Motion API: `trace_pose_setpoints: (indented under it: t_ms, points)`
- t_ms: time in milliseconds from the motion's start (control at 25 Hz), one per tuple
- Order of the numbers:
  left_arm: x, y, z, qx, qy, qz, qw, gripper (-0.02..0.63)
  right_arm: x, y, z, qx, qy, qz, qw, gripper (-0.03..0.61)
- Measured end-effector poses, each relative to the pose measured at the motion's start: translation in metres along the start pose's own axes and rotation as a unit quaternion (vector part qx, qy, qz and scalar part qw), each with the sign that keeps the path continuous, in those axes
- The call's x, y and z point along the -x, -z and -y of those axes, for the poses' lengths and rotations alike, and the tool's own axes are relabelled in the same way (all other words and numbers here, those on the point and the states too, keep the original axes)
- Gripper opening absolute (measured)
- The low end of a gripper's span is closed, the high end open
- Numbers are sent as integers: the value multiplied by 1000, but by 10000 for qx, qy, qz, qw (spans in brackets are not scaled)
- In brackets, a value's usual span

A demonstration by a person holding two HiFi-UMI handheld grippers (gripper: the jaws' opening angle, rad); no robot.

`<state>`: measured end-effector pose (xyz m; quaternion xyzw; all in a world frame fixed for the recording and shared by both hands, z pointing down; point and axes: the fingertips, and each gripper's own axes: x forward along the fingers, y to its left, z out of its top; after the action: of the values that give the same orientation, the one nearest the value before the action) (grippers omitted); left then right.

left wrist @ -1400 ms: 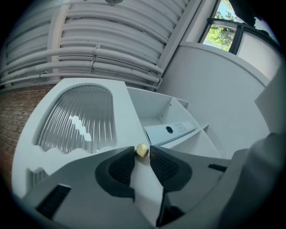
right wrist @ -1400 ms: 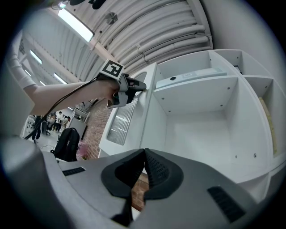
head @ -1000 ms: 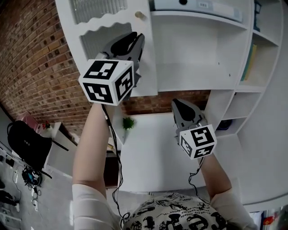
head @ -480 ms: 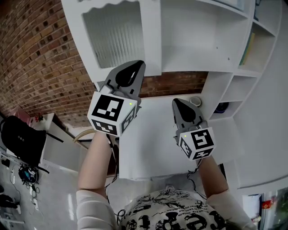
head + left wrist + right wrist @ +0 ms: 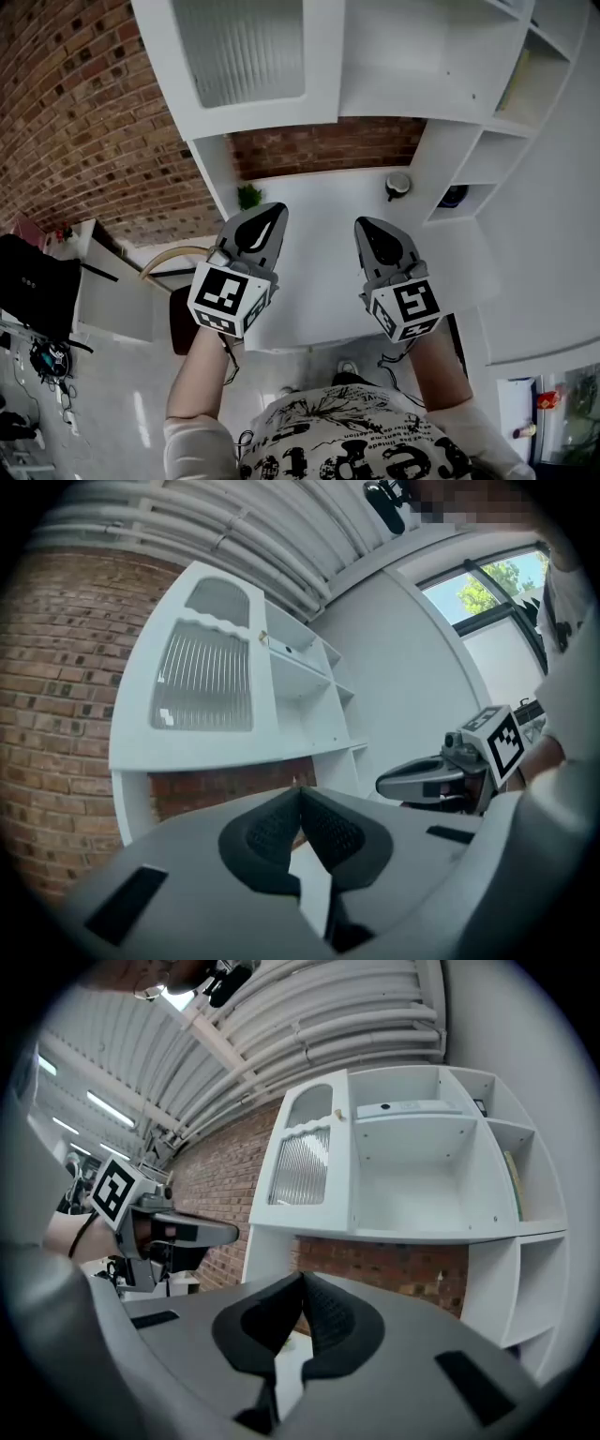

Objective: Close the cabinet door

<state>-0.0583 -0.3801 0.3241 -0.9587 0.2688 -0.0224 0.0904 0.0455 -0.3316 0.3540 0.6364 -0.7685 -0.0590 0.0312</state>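
Note:
The white cabinet door [image 5: 246,58] with ribbed glass stands flat in line with the cabinet front, left of an open shelf bay [image 5: 422,56]. Its small knob [image 5: 337,1113] sits at the door's upper right corner. My left gripper [image 5: 272,212] hangs well below the door, over the desk, shut with nothing between its pads. My right gripper [image 5: 366,226] hangs beside it at the same height, also shut and empty. In the left gripper view the door [image 5: 202,679] is far ahead of the shut left gripper [image 5: 300,793]; in the right gripper view the door [image 5: 307,1164] is likewise distant.
A white desk [image 5: 309,281] lies under both grippers. At its back stand a small plant [image 5: 248,195], a cup [image 5: 398,185] and a dark bowl [image 5: 452,197] in a side cubby. Brick wall [image 5: 84,122] is at the left, a black bag [image 5: 37,286] on the floor.
Both grippers have dropped from the cabinet door down to desk height, the left one much farther. The left jaws have closed. The door now shows free of any gripper.

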Motion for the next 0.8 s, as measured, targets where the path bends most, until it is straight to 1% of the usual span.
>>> trace_pose_setpoints:
  t_ms: [120, 200, 280, 360, 440, 560, 600, 680, 800]
  points:
    - [20, 29, 6, 180, -29, -197, 9996, 14, 8, 17, -7, -47, 7, -164, 9999, 14]
    - [33, 44, 11, 409, -96, -256, 9988, 14, 11, 27, -14, 31, -1, -304, 9995, 14]
    - [43, 53, 15, 674, -181, -246, 9973, 14, 13, 34, -20, 131, -13, -363, 9993, 14]
    - [48, 60, 20, 761, -241, -261, 9965, 14, 16, 37, -24, 77, -50, -359, 9993, 14]
    - [47, 64, 25, 584, -234, -368, 9973, 14, 19, 38, -27, -67, -112, -358, 9993, 14]
    - [44, 68, 28, 83, -222, -576, 9981, 14, 20, 40, -33, -237, -208, -345, 9989, 14]
    - [43, 69, 28, -9, -218, -610, 9979, 14, 20, 41, -35, -277, -233, -353, 9987, 14]
    - [42, 71, 30, -8, -192, -613, 9979, 14, 19, 45, -35, -292, -250, -370, 9986, 14]
    - [39, 73, 32, 141, -141, -583, 9981, 14, 17, 48, -33, -254, -228, -366, 9987, 14]
